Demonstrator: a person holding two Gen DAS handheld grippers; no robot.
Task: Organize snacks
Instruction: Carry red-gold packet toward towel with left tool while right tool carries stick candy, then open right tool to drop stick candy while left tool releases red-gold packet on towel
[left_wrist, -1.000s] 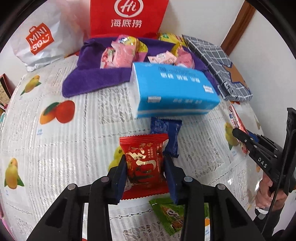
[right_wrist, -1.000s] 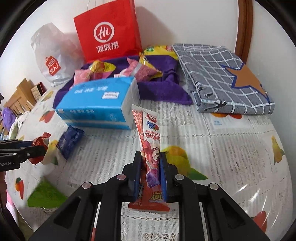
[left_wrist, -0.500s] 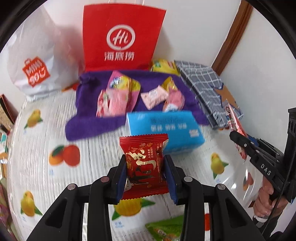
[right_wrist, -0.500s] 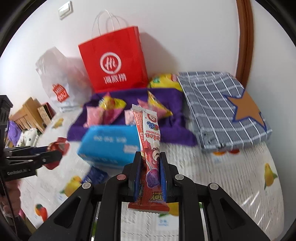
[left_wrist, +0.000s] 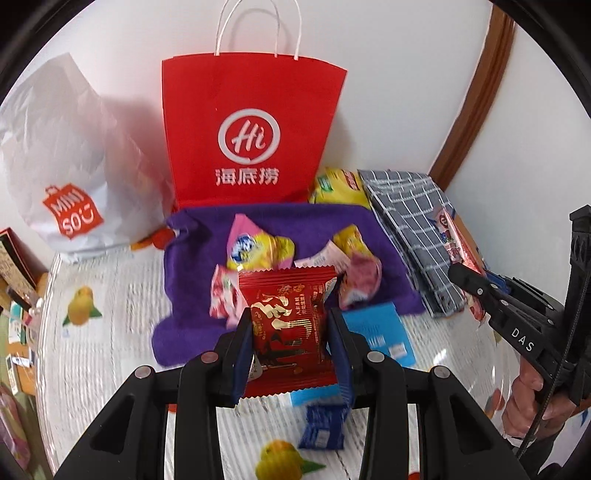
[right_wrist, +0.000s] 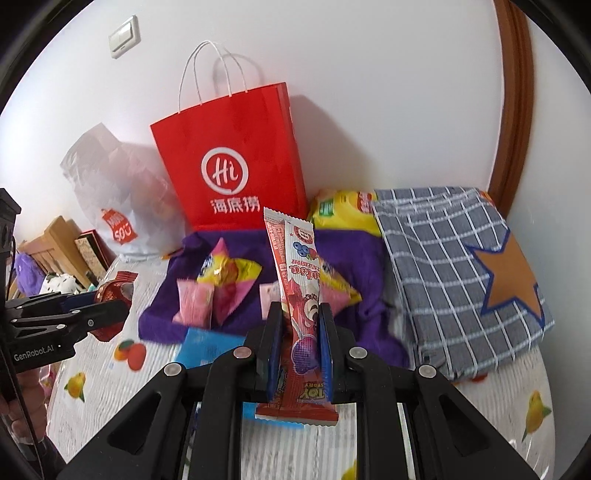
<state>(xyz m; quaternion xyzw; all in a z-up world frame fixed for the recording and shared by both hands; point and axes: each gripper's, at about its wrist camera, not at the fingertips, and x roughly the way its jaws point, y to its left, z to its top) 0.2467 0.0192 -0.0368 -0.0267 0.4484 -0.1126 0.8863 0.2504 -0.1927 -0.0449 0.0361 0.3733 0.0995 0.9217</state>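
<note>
My left gripper (left_wrist: 290, 325) is shut on a red snack packet (left_wrist: 288, 317) and holds it in the air over the near edge of the purple towel (left_wrist: 192, 325). My right gripper (right_wrist: 299, 321) is shut on a long red and white snack stick (right_wrist: 295, 280), also lifted. Several pink and yellow snack packets (left_wrist: 258, 247) lie on the purple towel (right_wrist: 351, 251). The right gripper shows at the right of the left wrist view (left_wrist: 476, 284), and the left gripper at the left of the right wrist view (right_wrist: 110, 306).
A red paper bag (left_wrist: 251, 136) stands behind the towel by the wall, a white plastic bag (left_wrist: 62, 177) to its left. A folded checked cloth (right_wrist: 461, 266) lies to the right. A blue tissue pack (left_wrist: 380, 332) and a small blue packet (left_wrist: 325, 428) lie below the grippers.
Both grippers have risen and moved toward the towel and red bag with their snacks still held. The tissue pack now lies lower in both views.
</note>
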